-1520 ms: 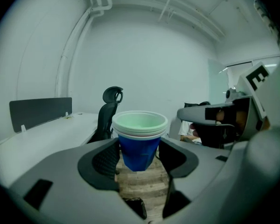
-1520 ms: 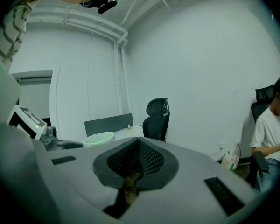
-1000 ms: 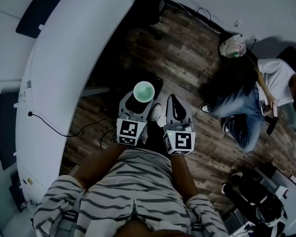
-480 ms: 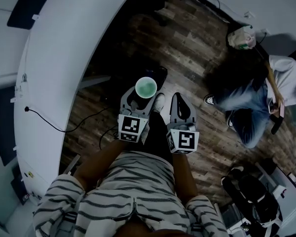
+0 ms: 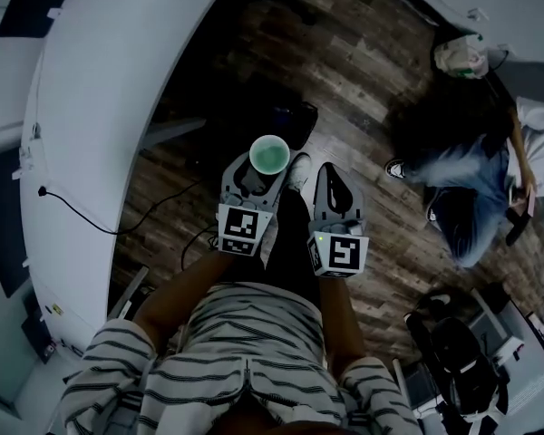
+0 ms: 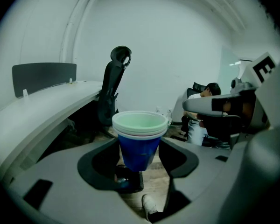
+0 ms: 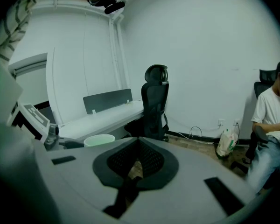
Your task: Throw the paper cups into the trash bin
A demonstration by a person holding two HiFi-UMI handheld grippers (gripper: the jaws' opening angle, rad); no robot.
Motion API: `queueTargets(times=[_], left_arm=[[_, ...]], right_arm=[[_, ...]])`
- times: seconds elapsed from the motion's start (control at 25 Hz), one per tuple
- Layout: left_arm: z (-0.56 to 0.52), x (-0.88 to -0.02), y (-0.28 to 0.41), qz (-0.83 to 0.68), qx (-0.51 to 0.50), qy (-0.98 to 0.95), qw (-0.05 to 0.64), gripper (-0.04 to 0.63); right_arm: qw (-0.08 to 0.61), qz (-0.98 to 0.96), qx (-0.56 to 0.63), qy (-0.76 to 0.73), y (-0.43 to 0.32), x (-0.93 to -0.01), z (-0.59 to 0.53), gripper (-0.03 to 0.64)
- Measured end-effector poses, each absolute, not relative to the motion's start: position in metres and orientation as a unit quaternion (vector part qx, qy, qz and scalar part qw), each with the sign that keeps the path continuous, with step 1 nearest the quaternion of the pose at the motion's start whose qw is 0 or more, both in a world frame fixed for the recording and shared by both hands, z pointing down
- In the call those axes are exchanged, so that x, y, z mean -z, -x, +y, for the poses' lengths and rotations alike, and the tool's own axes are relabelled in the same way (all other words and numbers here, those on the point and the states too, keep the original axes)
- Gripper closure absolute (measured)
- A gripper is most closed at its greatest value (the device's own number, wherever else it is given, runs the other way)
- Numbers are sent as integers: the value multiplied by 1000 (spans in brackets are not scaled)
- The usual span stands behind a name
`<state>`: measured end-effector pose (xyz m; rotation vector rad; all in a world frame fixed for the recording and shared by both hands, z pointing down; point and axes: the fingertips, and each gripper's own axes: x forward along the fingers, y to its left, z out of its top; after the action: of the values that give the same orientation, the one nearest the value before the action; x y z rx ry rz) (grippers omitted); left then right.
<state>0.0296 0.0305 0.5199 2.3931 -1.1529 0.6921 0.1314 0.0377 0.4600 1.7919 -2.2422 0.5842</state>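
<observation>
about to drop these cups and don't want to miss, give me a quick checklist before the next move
1. Paper cups gripped: ok, left gripper shut on the nested stack.
2. Cups upright: ok.
3. Right gripper free: ok, shut and empty.
4. Trash bin located: cannot tell; a dark object on the floor beyond the cups may be it.
5. Seated person out of the way: ok, off to the right.

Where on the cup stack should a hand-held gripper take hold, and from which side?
Grip the cup stack on its blue wall just under the rims, coming level from the side, as the left hand-held gripper does. It stands upright and tapers downward, so the wider rims likely keep it from slipping through.
</observation>
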Motion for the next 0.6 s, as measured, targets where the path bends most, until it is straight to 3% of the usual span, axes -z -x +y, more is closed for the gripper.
queueTargets(times=[0.6], left_arm=[[39, -609, -21, -410, -294, -827, 247, 316]], right_arm=[[122, -749, -227, -611, -121, -514, 49, 606]])
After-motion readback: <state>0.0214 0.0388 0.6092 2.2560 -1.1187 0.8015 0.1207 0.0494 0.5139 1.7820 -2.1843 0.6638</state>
